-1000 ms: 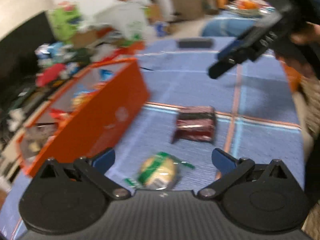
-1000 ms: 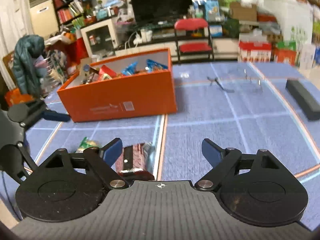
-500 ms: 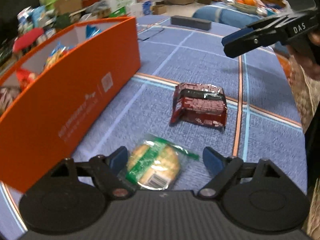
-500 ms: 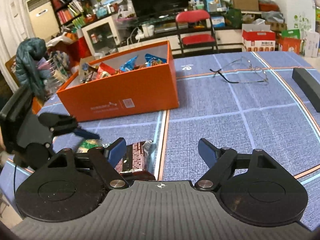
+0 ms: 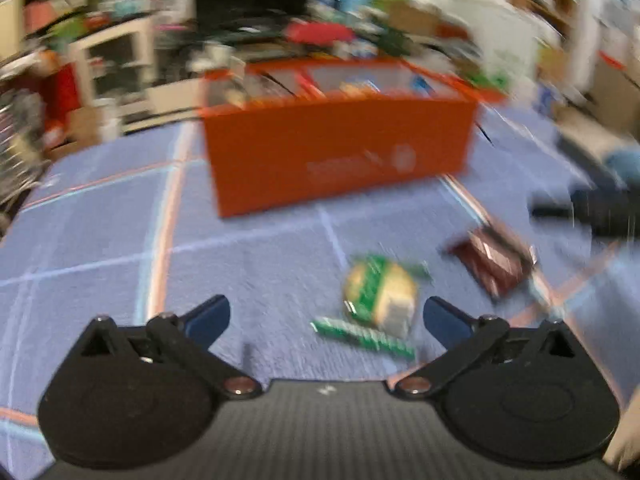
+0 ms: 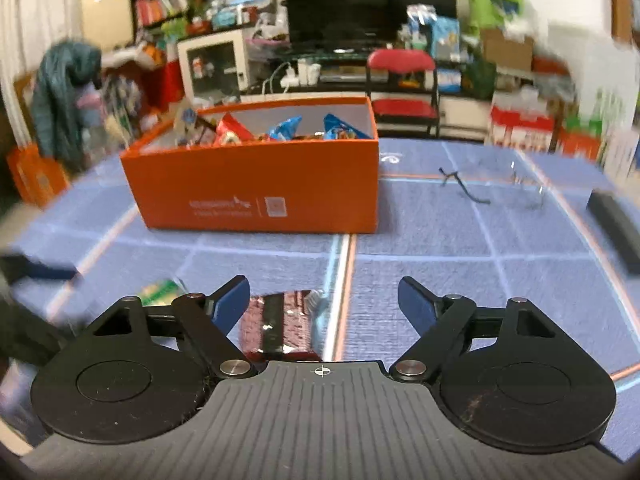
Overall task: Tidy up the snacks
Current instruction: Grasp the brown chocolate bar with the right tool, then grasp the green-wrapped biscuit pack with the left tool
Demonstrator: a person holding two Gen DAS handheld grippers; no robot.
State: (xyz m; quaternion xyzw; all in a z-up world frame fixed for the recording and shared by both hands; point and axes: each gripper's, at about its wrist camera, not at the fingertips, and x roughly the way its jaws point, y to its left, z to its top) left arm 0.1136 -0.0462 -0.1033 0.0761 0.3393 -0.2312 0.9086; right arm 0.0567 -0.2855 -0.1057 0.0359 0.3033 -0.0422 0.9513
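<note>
An orange box (image 5: 340, 160) (image 6: 256, 196) with several snack packs inside stands on the blue cloth. A round green-and-yellow snack pack (image 5: 378, 294) lies just ahead of my open, empty left gripper (image 5: 326, 316), nearer its right finger. A dark red snack pack (image 5: 494, 262) lies to the right of it. In the right wrist view the dark red pack (image 6: 280, 324) lies between and just below the fingers of my open, empty right gripper (image 6: 324, 302), toward the left finger. The green pack (image 6: 160, 290) shows at left. The left view is blurred.
A pair of glasses (image 6: 492, 188) and a dark bar (image 6: 616, 224) lie on the cloth at right. The other gripper shows blurred at the left edge (image 6: 36, 272) and at right in the left wrist view (image 5: 592, 210). A red chair (image 6: 402, 84) and cluttered shelves stand behind.
My left gripper has swung round and pulled back: the orange box now faces it and the green pack sits further ahead. My right gripper has moved slightly forward over the dark red pack.
</note>
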